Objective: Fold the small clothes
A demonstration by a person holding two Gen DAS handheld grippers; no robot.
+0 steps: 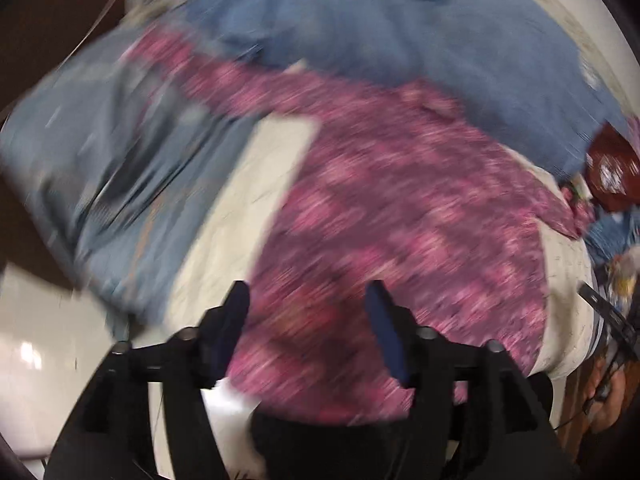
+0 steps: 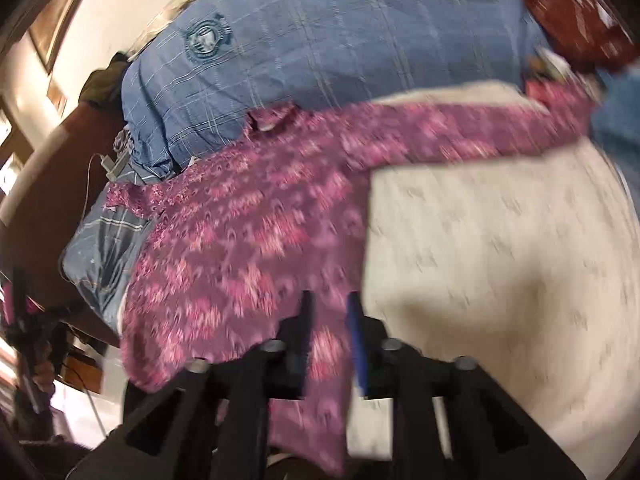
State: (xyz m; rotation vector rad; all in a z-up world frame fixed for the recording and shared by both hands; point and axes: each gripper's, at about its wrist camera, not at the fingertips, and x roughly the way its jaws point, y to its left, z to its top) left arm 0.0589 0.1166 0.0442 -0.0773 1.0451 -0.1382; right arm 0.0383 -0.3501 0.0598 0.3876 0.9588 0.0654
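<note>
A pink patterned garment [image 1: 400,208] lies spread on a white cloth-covered surface [image 1: 240,208]; both views are motion-blurred. My left gripper [image 1: 308,300] is open, its fingers standing wide apart just above the garment's near hem. In the right wrist view the same garment [image 2: 248,232] has a long sleeve stretching to the right. My right gripper [image 2: 330,312] has its fingers close together with the garment's lower edge between them, so it is shut on the fabric.
A blue checked shirt [image 2: 320,40] lies behind the pink garment, also in the left view [image 1: 380,28]. Light blue denim [image 1: 112,168] lies at left. A dark red item [image 1: 612,168] sits far right. The white surface [image 2: 500,240] extends right.
</note>
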